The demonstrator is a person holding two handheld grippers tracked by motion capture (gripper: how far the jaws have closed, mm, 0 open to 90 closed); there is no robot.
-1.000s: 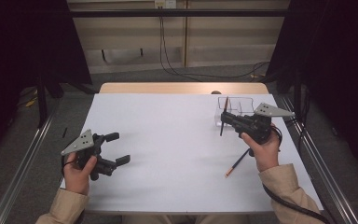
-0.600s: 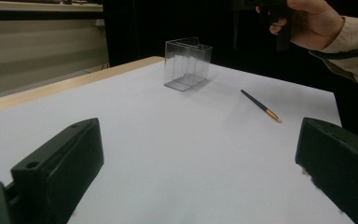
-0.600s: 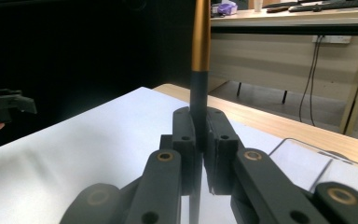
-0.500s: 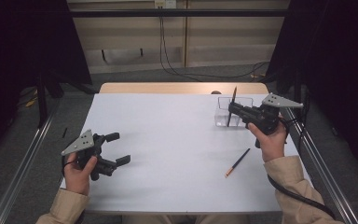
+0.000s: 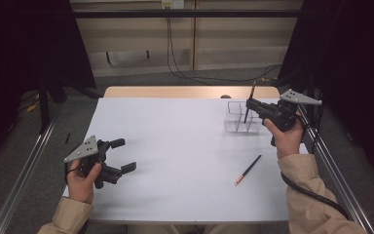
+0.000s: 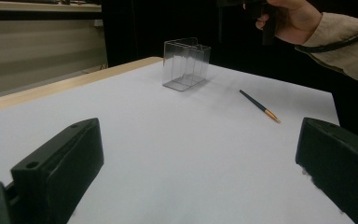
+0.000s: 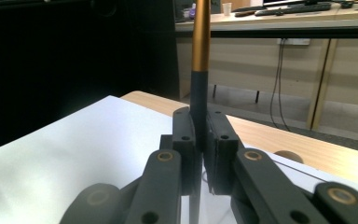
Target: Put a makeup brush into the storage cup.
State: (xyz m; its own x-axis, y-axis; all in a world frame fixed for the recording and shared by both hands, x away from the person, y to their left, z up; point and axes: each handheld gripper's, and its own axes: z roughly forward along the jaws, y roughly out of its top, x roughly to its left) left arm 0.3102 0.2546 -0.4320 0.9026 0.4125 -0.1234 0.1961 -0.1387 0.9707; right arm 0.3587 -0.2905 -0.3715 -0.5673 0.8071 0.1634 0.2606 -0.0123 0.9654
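Right gripper (image 5: pixel 250 104): we see its jaws clamped on a dark pencil (image 5: pixel 249 103), which stands nearly upright, tip pointing up. In the right gripper view the two black jaws press flat against the dark shaft of this pencil (image 7: pixel 199 60), and a gold-coloured band sits on the shaft above them. In the high view the gripper is held at the far right of the table, above the near right part of the clear container (image 5: pixel 241 117); the lower end of the pencil overlaps the container, but we cannot tell whether it is inside a compartment or above the rim.

Left gripper (image 5: pixel 123 155): we note wide-open jaws with nothing between them, held low over the near left part of the table. The left gripper view shows both jaws far apart over the bare surface.

Table (image 5: pixel 175 146): white top with a wooden strip along the far edge.

Clear container: upright near the far right corner, divided into compartments; in the left gripper view it (image 6: pixel 186 63) looks empty.

Second pencil (image 5: pixel 248 169): lying flat on the table, near of the container and well apart from it, its lighter end pointing toward the person.
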